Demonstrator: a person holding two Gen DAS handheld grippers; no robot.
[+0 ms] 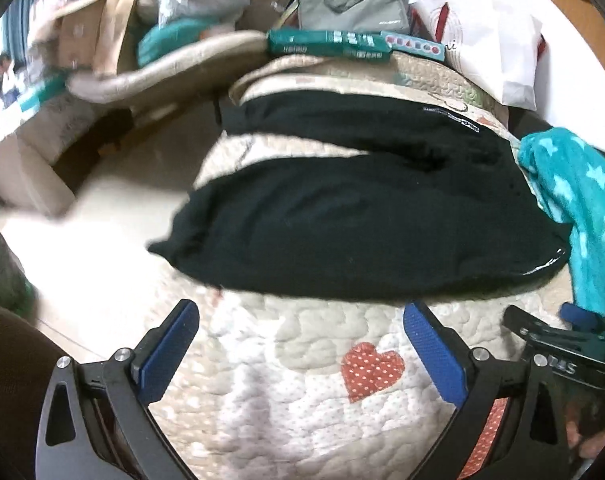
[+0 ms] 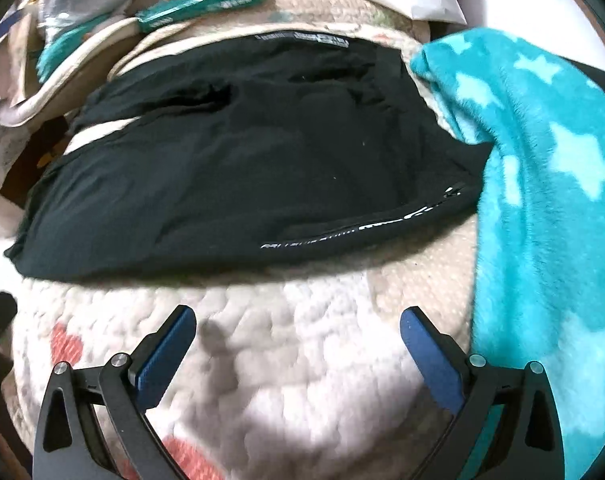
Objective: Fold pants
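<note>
Hovering over a quilt [image 1: 302, 360] with red hearts, left gripper [image 1: 302, 314] and right gripper [image 2: 298, 320] both spread wide, blue pads holding nothing. Spread across the middle of each frame, black pants [image 1: 362, 220], laid sideways on the quilt, two legs apart toward the left side and a pale wedge of quilt showing between them. Judged as barely begun: garment laid out roughly flat, legs not yet brought together, no lengthwise or crosswise fold visible. Left to do, apparently: laying one leg over the other, then doubling the length.

Partly buried at the right side of both frames, waist end of the pants under a turquoise blanket [image 2: 542, 200] with pale stars, so full extent of the waistband unseen. Printed white lettering along the lower right hem in the right wrist view, too smeared to read. Piled along the top of the frames, boxes [image 1: 330, 42], a grey bag [image 1: 350, 6] and a white bag [image 1: 486, 44], blurred. Peeking in at lower right of the left wrist view, black and blue hardware, presumably the other tool, cut off by the frame edge.
</note>
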